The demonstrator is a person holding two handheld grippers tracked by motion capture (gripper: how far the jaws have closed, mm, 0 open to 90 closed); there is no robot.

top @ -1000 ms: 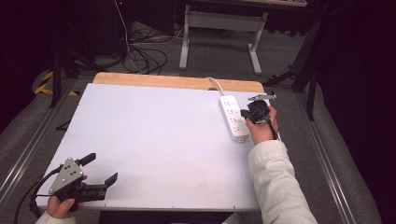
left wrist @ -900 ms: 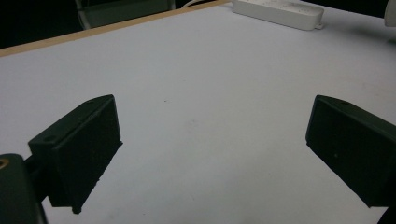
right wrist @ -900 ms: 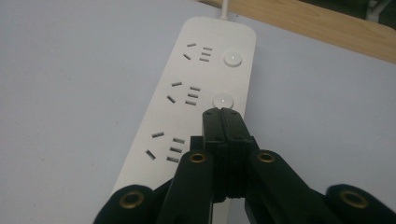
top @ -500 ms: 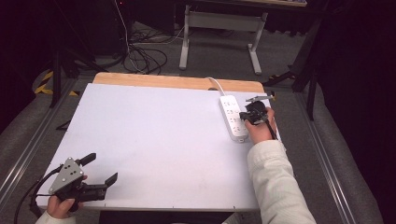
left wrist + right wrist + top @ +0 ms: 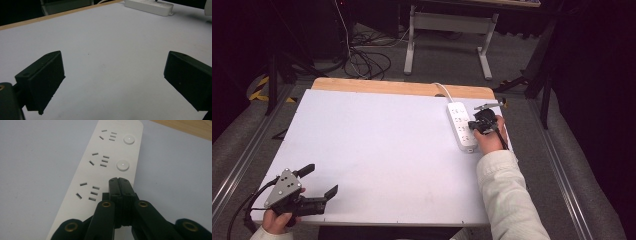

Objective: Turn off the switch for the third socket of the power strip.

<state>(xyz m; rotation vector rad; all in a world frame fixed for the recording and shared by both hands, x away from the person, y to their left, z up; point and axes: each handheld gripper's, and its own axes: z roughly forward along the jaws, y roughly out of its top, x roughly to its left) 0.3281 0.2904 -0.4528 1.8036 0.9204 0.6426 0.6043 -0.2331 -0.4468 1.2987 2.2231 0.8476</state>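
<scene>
Two round switch buttons point(image 5: 123, 165) lie just ahead of the closed right gripper point(image 5: 119, 180), tips pressed on the power strip point(image 5: 462, 126) (barely shifted since a second ago), probably working a third, while the left gripper point(image 5: 319, 181) idles open.

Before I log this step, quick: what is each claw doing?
Left claw: open, empty, jaws wide apart over the bare white table.
Right claw: shut, holding nothing, tips over the power strip where the third button would sit.
</scene>
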